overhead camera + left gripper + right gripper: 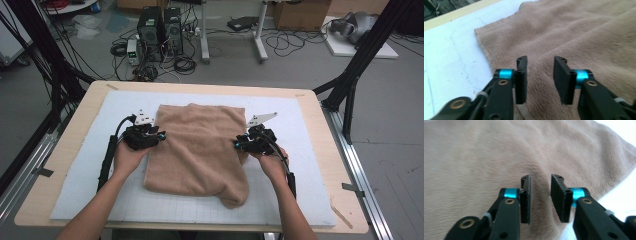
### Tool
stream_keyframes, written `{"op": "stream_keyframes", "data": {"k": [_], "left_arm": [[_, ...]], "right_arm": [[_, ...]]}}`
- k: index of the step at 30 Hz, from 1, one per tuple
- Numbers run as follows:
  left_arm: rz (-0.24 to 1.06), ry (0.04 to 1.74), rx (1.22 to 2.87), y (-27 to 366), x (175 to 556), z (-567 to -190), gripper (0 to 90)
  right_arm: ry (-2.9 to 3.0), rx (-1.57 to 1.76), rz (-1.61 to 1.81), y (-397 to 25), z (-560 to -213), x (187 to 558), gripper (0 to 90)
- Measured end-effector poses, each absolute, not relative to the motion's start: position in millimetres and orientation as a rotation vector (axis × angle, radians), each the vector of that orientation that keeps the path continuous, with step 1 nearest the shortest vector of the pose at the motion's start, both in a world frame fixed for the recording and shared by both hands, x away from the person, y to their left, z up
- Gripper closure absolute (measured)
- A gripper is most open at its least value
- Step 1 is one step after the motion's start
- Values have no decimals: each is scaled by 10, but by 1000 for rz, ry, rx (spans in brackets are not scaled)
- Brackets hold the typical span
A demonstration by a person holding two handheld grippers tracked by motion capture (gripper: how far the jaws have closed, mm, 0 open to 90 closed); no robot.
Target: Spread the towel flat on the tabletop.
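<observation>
A tan towel, folded into a rough rectangle, is spread on the white gridded mat that covers the wooden table. The towel is placed near the middle of the mat, with its far edge lying square and its near right corner bunched into a thicker lump.

The left gripper is held at the towel's left edge, about halfway along that edge, and is pointed inward over the cloth. In the left gripper view, the left gripper is seen with its jaws apart and nothing between them; the towel's pile is visible through the gap, and the towel's left edge and a far corner are seen against the mat just beyond.

The right gripper is held at the towel's right edge, opposite the left gripper, and is likewise pointed inward. In the right gripper view, the right gripper is shown with its jaws apart, a narrower gap being left between them, and the towel's surface is seen through that gap. Whether the jaw tips are touching the cloth cannot be told.

Each gripper is held in one of the person's hands, with the forearms reaching in from the table's near edge.
</observation>
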State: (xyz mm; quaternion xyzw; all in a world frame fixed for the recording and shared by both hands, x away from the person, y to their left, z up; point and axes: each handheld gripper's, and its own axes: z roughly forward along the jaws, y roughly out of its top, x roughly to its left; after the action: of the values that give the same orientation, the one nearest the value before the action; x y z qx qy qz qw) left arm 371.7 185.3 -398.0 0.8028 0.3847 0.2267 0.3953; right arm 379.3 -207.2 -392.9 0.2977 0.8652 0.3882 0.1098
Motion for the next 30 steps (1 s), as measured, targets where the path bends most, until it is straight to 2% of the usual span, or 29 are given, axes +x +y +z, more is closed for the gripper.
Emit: {"op": "stream_keyframes", "data": {"k": [1,11,14,16,23,24,26,30], "left_arm": [[579,958,2041,1864,3671,-3958,606],[557,827,2086,1907,3150,-3945,499],[595,811,2108,1883,2983,-4033,448],[575,800,2128,1864,2897,-4110,443],[445,762,2201,1821,2755,-4284,435],[434,761,2231,1812,2761,-4316,444],[390,753,2247,1805,2772,-4379,527],[391,732,2233,1795,2751,-4381,706]], "right_arm": [[2539,866,1154,-2080,-3905,3755,613],[2550,758,1223,-2135,-3844,3295,549],[2584,741,1218,-2129,-3911,3178,524],[2597,754,1223,-2129,-3975,3109,482],[2667,745,1134,-2093,-4204,2923,466],[2676,748,1127,-2084,-4236,2919,474],[2703,749,1127,-2059,-4299,2924,525],[2737,722,1135,-1983,-4387,2945,695]]}}
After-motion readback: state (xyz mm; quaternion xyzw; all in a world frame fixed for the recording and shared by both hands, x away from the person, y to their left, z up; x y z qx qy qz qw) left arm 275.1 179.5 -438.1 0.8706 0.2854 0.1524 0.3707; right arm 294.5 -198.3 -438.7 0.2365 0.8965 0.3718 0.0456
